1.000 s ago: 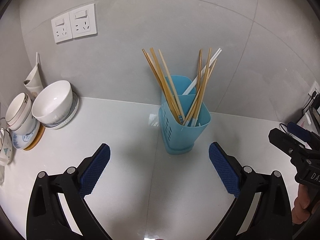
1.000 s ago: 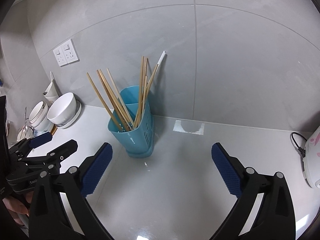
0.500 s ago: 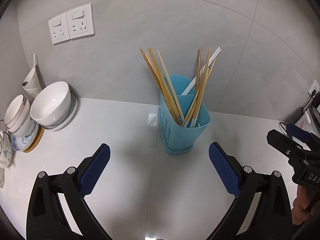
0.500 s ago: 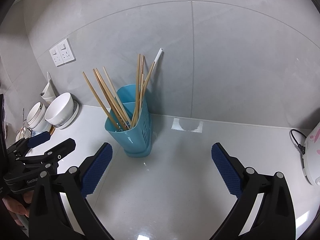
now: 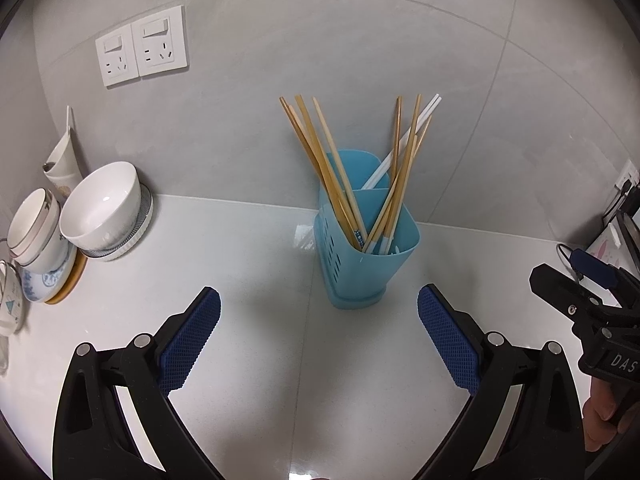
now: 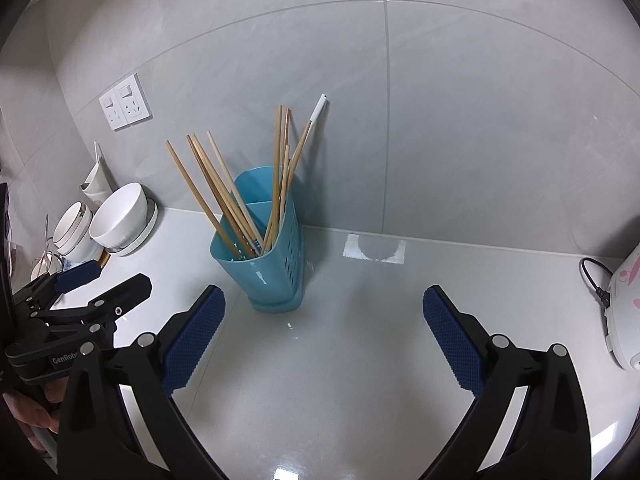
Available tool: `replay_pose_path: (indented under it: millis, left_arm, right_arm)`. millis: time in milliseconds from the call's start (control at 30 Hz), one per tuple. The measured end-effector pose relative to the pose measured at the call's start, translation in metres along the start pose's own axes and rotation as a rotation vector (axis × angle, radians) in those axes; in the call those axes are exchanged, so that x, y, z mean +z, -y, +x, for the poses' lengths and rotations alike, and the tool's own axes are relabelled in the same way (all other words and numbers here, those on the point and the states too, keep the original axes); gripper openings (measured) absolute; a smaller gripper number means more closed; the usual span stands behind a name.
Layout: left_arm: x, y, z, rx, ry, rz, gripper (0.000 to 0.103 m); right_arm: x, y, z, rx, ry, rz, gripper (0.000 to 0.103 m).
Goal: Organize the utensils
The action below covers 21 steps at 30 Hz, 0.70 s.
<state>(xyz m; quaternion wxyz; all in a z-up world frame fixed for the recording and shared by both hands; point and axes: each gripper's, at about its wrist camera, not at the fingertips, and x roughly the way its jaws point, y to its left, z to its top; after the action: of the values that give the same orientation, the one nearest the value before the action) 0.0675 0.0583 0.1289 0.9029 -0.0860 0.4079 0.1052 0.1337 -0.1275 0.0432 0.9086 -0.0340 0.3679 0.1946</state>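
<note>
A blue utensil holder (image 5: 362, 264) stands on the white counter by the wall; it also shows in the right wrist view (image 6: 272, 276). Several wooden chopsticks (image 5: 332, 168) and a white one (image 5: 404, 144) lean in it, fanned to both sides. The chopsticks (image 6: 228, 196) also show in the right wrist view. My left gripper (image 5: 318, 316) is open and empty, just in front of the holder. My right gripper (image 6: 322, 312) is open and empty, with the holder just beyond its left finger. Each gripper shows at the edge of the other's view.
White bowls (image 5: 102, 204) and stacked cups (image 5: 34, 232) sit on plates at the left counter end, under wall sockets (image 5: 140, 50). A white appliance (image 6: 624, 308) with a black cord stands at the right. Grey tiled wall (image 6: 440, 120) runs behind.
Both grippers have shifted slightly; the holder sits a little lower in the right wrist view. Both stay open and empty. The holder and chopsticks have not moved.
</note>
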Motion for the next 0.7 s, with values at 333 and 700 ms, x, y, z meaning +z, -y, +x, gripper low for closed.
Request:
replay_pose_path:
  millis: [333, 700]
  left_arm:
    - [-0.0004, 0.0038, 0.0014, -0.003, -0.002, 0.021, 0.097]
    - [0.0020, 0.0032, 0.0047, 0.003, -0.016, 0.006, 0.097]
  right_arm:
    - [0.0003, -0.0009, 0.0014, -0.001, -0.005, 0.001, 0.095]
    - [0.0005, 0.0001, 0.0025, 0.001, -0.011, 0.002, 0.095]
